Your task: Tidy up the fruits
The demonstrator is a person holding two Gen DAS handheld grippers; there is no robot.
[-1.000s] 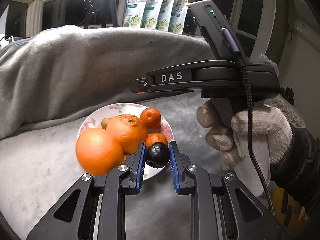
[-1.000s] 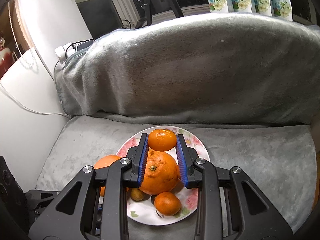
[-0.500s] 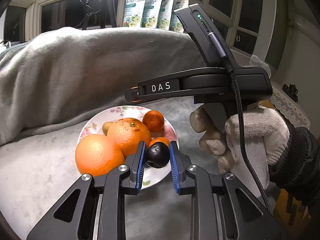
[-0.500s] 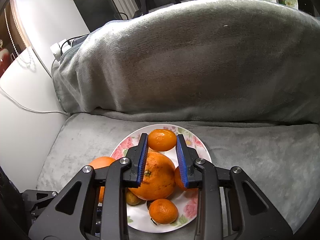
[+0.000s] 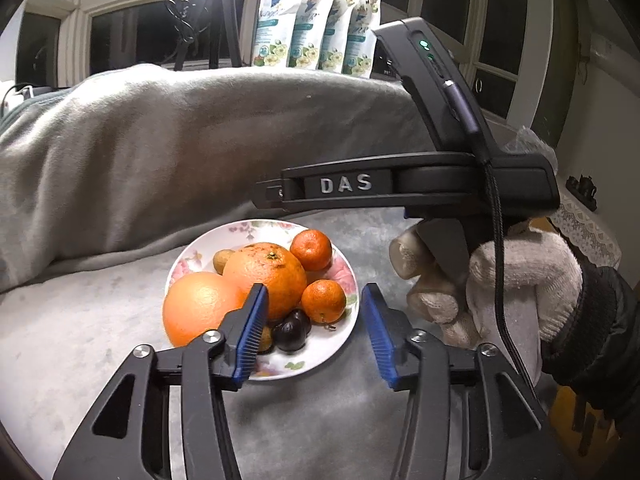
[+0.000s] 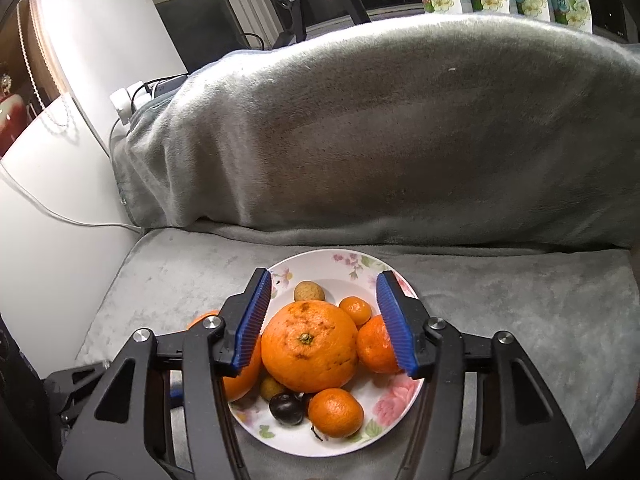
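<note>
Seven fruits within plate (image 6: 384, 436) rim

Right tool (image 6: 322, 320) just opened above plate (image 6: 404, 412) of fruit.

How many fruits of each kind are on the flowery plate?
Big oranges: 2
Small mandarins: 3
Little brown fruits: 2
Dark purple fruit: 1
Total on the plate: 8
</note>
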